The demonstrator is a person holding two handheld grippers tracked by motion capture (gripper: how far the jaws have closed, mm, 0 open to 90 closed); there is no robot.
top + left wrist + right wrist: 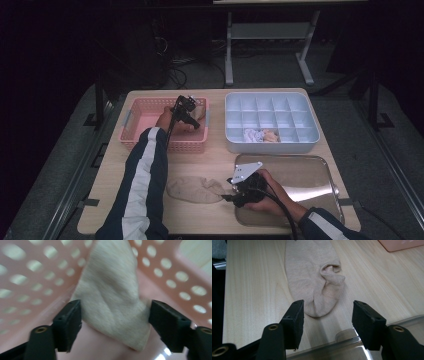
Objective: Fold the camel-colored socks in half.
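Beige socks: one [112, 297] is lying in the pink basket [150, 117] at the counter's [210, 160] far left, leaning against the basket's perforated wall; the other [192, 189] is lying flat near the counter's near edge, just left of the metal tray [305, 180]. Left gripper [192, 120] is reaching into the basket, its fingers [68, 322] bracketing the sock, spread and not pressing on it. Right gripper [230, 197] is resting over the tray's left rim, its fingers [294, 320] standing released, flanking the flat sock's near end without touching. White divided organizer [272, 122] is sitting at the far right.
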